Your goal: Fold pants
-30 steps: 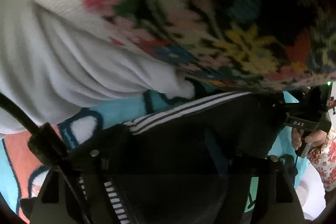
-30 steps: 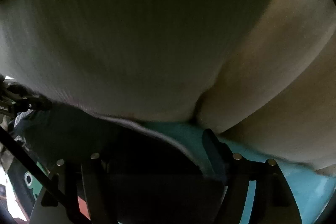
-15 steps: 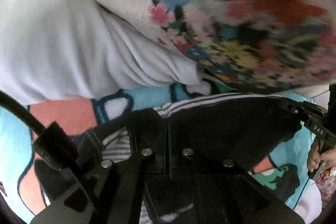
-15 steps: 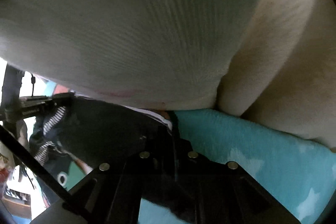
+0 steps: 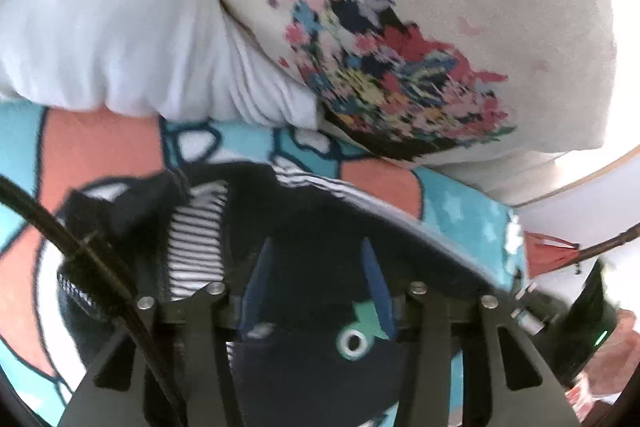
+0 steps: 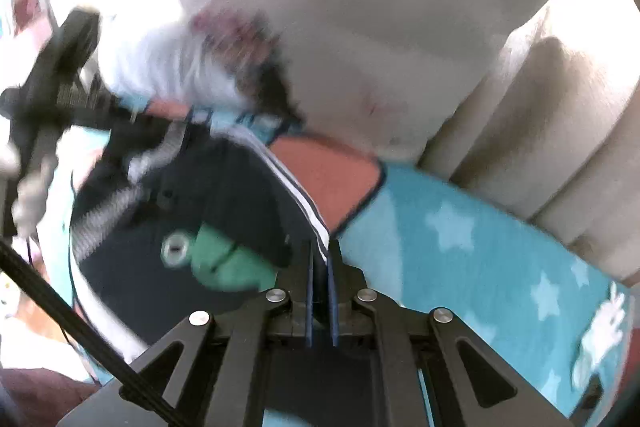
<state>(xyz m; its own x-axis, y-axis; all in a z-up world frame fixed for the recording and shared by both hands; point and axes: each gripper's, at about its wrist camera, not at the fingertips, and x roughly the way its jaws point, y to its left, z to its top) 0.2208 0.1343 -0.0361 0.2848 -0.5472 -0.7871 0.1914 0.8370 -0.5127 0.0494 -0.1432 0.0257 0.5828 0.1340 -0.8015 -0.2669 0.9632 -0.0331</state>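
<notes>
The black pants [image 5: 320, 223] with white side stripes lie on a teal and coral cartoon blanket [image 5: 96, 147]. My left gripper [image 5: 316, 259] is open just above the dark fabric, its blue pads apart and holding nothing. My right gripper [image 6: 320, 255] is shut on the striped edge of the pants [image 6: 224, 195]. The left gripper [image 6: 132, 143] shows at the left of the right wrist view, over the ribbed striped waistband [image 6: 104, 223]. The view is blurred.
A white pillow [image 5: 100, 11] and a floral knit cushion [image 5: 400, 27] lie just beyond the pants. A beige padded headboard [image 6: 552, 131] stands at the right. The blanket's edge [image 5: 508, 227] drops off at the right. A hand [image 5: 612, 359] holds the other gripper.
My left gripper has opened and let go of the pants. Both grippers have pulled back from the pillows, and the pants now lie lower on the blanket.
</notes>
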